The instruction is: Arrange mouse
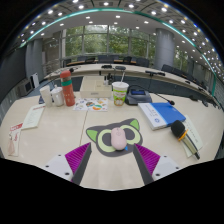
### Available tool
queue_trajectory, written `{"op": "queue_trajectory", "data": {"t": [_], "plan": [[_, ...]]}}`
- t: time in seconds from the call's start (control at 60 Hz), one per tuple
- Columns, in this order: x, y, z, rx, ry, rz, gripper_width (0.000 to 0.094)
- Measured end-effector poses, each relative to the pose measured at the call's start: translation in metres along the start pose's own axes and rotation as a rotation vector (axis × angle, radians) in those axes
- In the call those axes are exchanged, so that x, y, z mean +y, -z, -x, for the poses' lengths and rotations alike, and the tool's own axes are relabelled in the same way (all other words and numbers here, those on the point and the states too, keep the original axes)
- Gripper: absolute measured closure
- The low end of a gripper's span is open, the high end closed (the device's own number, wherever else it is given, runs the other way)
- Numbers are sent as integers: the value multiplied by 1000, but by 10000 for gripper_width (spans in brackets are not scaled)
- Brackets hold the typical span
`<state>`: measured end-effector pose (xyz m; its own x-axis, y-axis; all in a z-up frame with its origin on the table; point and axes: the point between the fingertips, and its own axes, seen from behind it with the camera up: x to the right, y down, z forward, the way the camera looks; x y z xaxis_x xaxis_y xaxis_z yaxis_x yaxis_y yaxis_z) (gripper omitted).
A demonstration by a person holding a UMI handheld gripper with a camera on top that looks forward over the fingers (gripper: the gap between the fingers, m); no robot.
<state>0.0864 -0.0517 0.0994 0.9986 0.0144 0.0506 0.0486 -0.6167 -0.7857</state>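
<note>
your gripper (112,160) stands open just short of the pink mouse (118,137) on its cat-shaped mat (100,139); closing off-centre risks skidding it sideways.

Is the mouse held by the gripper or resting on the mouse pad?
Resting. The pink mouse lies flat on the cat-shaped mouse pad. The gripper is open, its fingers spread short of the mouse and not touching it.
</note>
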Motion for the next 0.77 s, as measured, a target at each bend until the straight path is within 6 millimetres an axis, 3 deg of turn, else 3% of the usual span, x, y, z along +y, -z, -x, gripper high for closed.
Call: {"op": "queue_trajectory", "data": {"t": [0.233, 0.383, 0.533, 0.767], "plan": [[13, 139, 39, 34, 23, -52, 82], [25, 197, 56, 38, 66, -82, 82], [40, 227, 63, 40, 54, -77, 82], [52, 242, 75, 34, 51, -83, 82]]}}
